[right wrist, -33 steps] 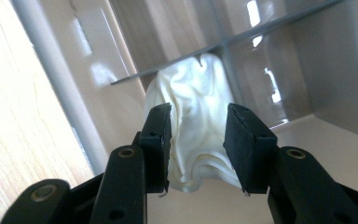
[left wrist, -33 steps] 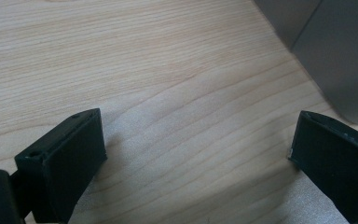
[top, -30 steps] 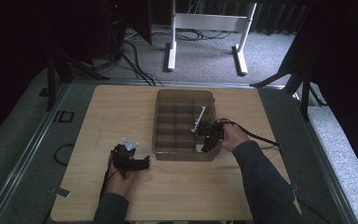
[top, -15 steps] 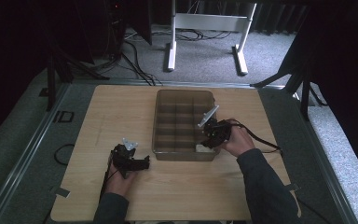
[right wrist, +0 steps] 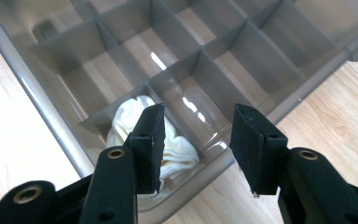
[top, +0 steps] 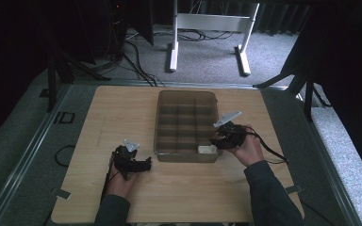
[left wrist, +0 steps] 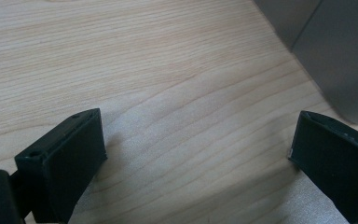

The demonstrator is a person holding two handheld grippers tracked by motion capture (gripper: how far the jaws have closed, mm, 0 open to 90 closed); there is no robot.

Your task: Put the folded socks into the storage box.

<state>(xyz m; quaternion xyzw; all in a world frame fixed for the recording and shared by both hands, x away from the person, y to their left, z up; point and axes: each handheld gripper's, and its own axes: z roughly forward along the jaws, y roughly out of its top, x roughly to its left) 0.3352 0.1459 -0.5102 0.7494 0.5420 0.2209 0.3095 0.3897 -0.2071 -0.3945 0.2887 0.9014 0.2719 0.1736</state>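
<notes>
Progress looks well on: at the near left, the left gripper (top: 136, 165) rests on the wooden table (top: 122, 113), jaws wide apart and empty. Right of it stands the grey divided tray (top: 186, 94), with a white cloth (right wrist: 175, 144) bundled in its near right compartment; the others look bare. The right gripper (right wrist: 198, 140), jaws just opening with nothing between them, hovers over that corner. Grey carpet, cables and a white stand lie beyond.
</notes>
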